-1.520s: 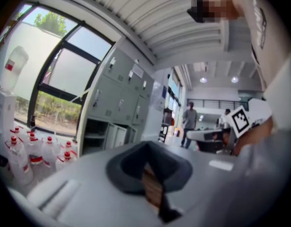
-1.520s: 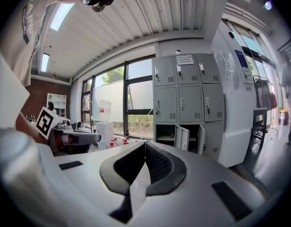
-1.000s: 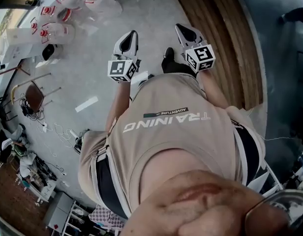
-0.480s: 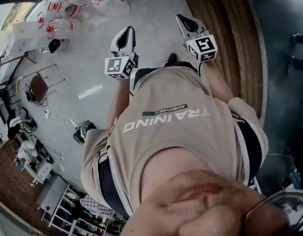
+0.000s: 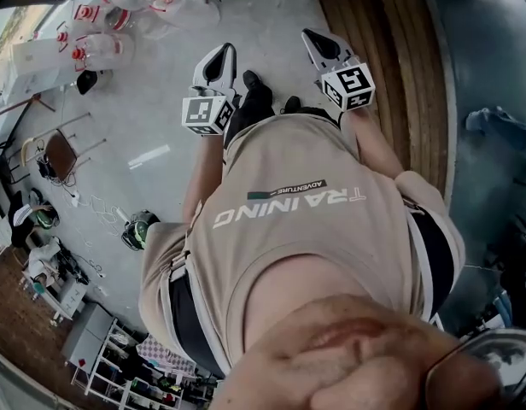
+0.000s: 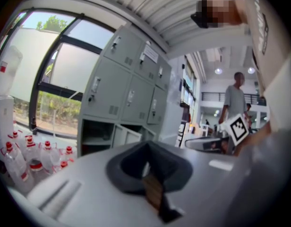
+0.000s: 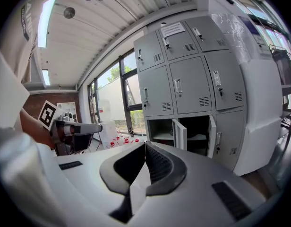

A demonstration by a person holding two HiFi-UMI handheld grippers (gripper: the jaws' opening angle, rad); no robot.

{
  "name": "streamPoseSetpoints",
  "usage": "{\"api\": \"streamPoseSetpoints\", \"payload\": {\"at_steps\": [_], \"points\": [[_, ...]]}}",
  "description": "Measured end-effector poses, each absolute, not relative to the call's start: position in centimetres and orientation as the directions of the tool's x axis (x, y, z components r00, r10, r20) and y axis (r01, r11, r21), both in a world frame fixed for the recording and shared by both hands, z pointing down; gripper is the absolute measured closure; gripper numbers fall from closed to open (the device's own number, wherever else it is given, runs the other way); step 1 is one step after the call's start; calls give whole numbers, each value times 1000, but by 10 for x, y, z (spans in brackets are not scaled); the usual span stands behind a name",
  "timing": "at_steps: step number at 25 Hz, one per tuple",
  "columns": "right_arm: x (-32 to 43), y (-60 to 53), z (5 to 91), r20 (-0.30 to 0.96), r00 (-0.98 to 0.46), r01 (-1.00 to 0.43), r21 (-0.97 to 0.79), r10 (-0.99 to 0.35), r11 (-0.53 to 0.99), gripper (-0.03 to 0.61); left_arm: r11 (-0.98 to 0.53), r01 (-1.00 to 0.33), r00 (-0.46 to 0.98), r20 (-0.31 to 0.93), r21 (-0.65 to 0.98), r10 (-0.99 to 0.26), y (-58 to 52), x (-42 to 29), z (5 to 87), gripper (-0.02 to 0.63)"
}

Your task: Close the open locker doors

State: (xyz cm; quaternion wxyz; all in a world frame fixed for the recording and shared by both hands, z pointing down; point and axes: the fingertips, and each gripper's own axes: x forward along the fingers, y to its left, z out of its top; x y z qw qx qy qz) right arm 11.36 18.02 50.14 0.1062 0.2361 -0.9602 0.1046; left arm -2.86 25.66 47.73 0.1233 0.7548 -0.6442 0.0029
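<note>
A: What do the lockers look like?

B: In the right gripper view the grey metal lockers (image 7: 192, 74) stand three wide and three high against the wall, just beside a tall window (image 7: 129, 98). Each door has a small handle and vent slots. The top two rows are shut. In the bottom row two doors are swung outward, the left open door (image 7: 179, 134) and the right open door (image 7: 212, 136), and a shelf shows inside the compartments. The bottom right door is shut.

A: And from the other side?

B: The left gripper view sees the same bank at an angle, again with the bottom compartments open. Water bottles (image 6: 22, 150) with red caps stand on the floor near it.

A: The fingers?

B: The left gripper (image 5: 219, 58) and the right gripper (image 5: 321, 45) are held out in front of the person, over the grey floor (image 5: 160, 118) and well apart from the lockers. In their own views, both have their fingers clenched together at the tips, with nothing between them and touching nothing.

A: Any writing?

B: The person's shirt (image 5: 306, 220) reads "TRAINING" with "ADVENTURE" beside it. A paper label (image 7: 172, 30) sits on a top locker door, but its print is too small to read.
</note>
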Motion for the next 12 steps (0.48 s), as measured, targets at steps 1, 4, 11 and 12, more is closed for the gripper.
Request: {"api": "streamPoseSetpoints", "payload": {"at_steps": [1,4,11,12], "points": [[110,178,500,256,-862,-483,-147,-438,863,565,-144,-972,174,161,183,-972,253,-34,478,606],[102,162,496,272,-838,-520,-135,-473,843,565,-159,-969,189,151,191,-970,236,-48,479,606],[65,107,483,275,-778,-611,-125,-565,782,565,-277,-946,300,135,167,-944,177,-85,473,606],[62,98,483,275,-764,-630,-124,-583,767,565,-290,-942,313,132,168,-940,171,-91,474,606]]}}
